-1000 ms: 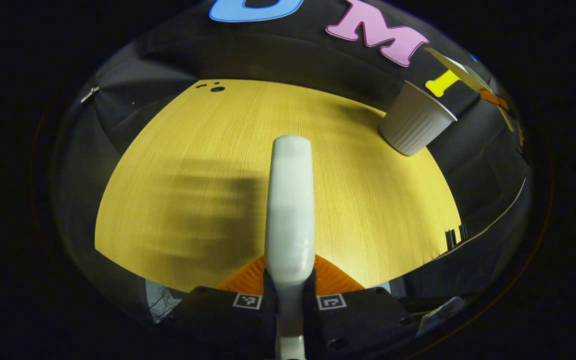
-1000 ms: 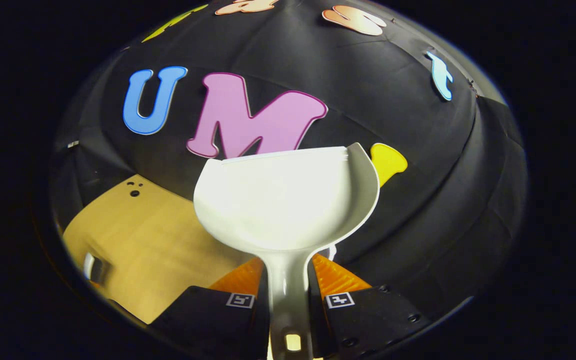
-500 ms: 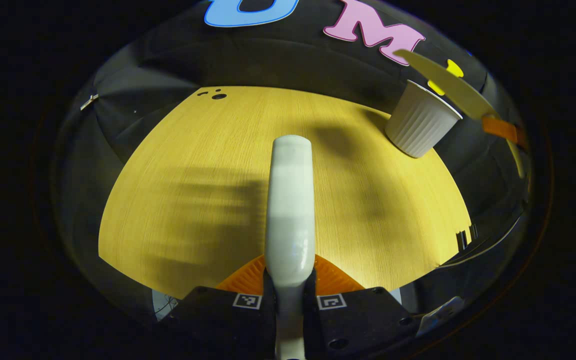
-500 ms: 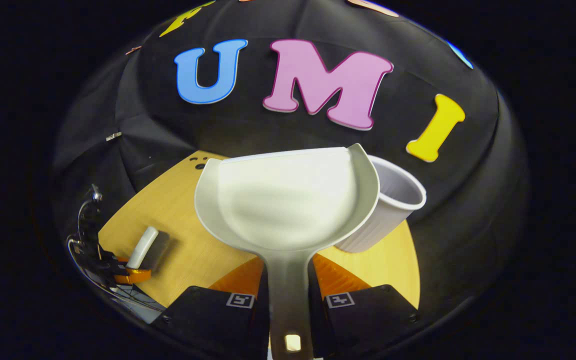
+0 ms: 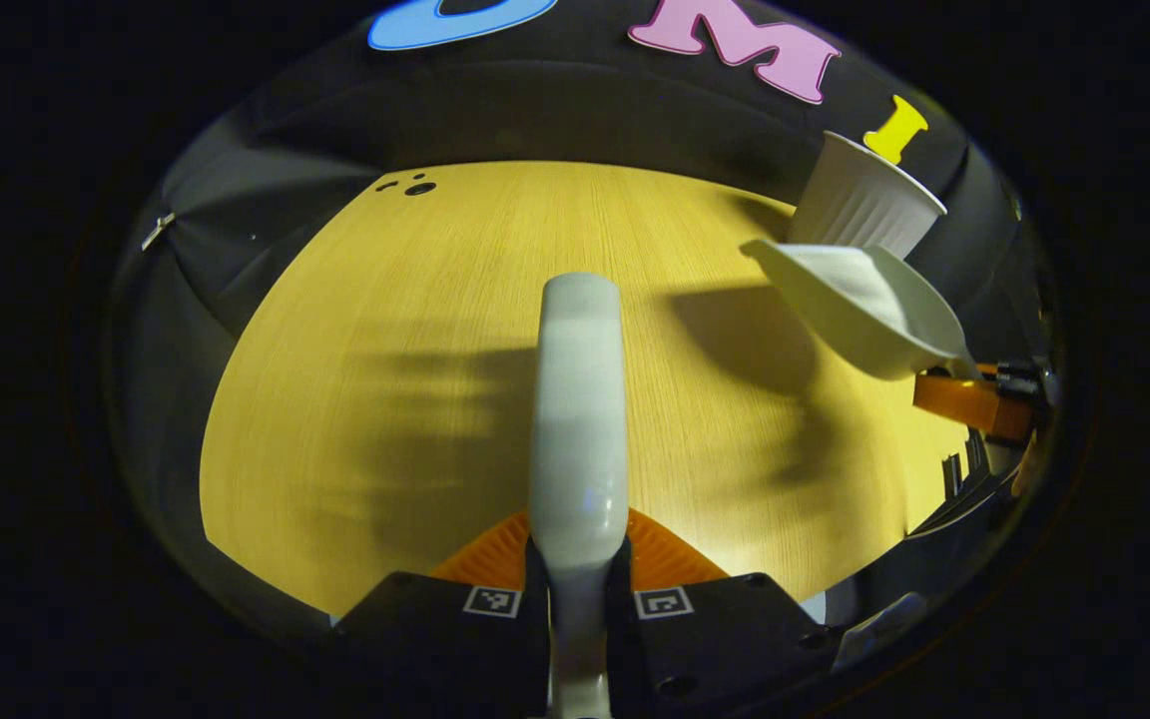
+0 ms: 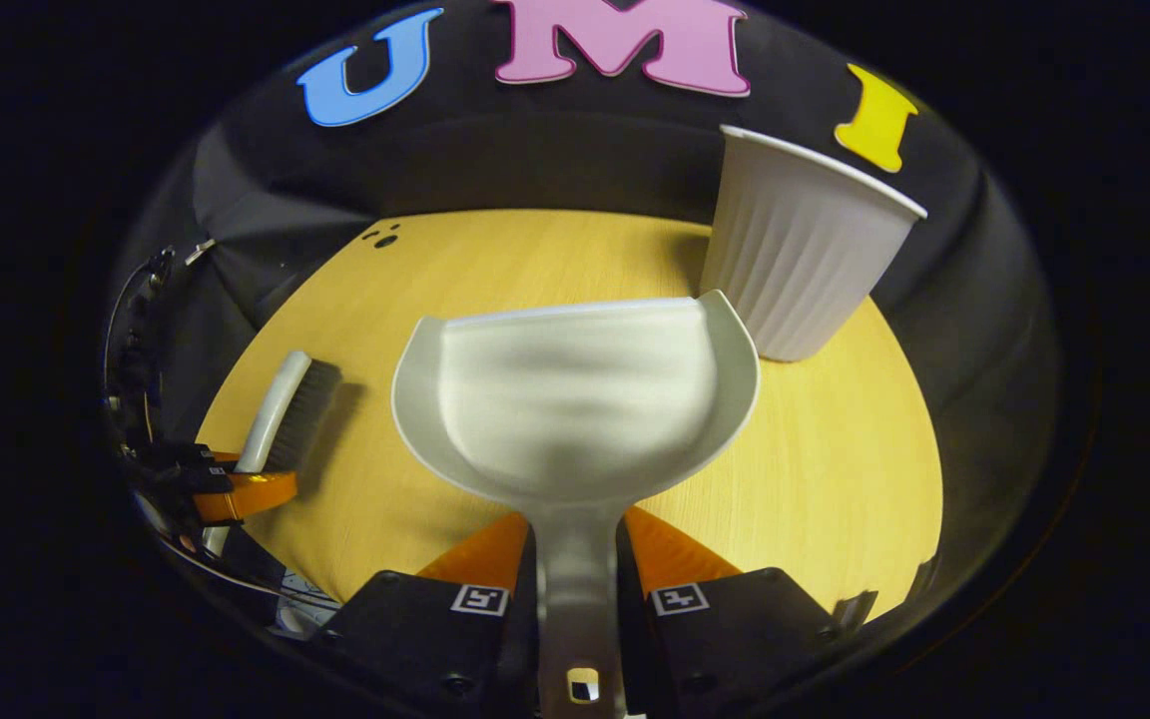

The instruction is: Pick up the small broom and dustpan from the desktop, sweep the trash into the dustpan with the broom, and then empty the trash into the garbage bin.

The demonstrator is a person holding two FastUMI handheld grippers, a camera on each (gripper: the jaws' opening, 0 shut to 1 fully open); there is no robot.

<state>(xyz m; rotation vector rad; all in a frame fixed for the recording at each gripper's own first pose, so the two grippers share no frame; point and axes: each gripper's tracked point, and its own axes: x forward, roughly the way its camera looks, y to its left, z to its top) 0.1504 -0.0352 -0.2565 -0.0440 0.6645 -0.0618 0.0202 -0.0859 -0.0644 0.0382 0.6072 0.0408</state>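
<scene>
My left gripper (image 5: 578, 559) is shut on the handle of the small white broom (image 5: 580, 399), which points away over the wooden desktop (image 5: 415, 330). In the right gripper view the same broom (image 6: 281, 404) shows its dark bristles at the left, held by the left gripper (image 6: 226, 494). My right gripper (image 6: 578, 569) is shut on the handle of the white dustpan (image 6: 575, 394), held level above the desk with nothing visible in its scoop. In the left gripper view the dustpan (image 5: 860, 305) hovers at the right, in front of the white ribbed garbage bin (image 5: 864, 205). The bin (image 6: 800, 260) stands upright just beyond the pan's right corner.
Small dark holes (image 5: 415, 186) mark the desktop's far left corner. Black cloth walls close in the desk on all sides. The desk's near edge (image 5: 266, 569) lies just ahead of my left gripper.
The right gripper has tilted down and drawn back from the bin, bringing the dustpan from above the bin's mouth to level over the desk. The broom has barely moved.
</scene>
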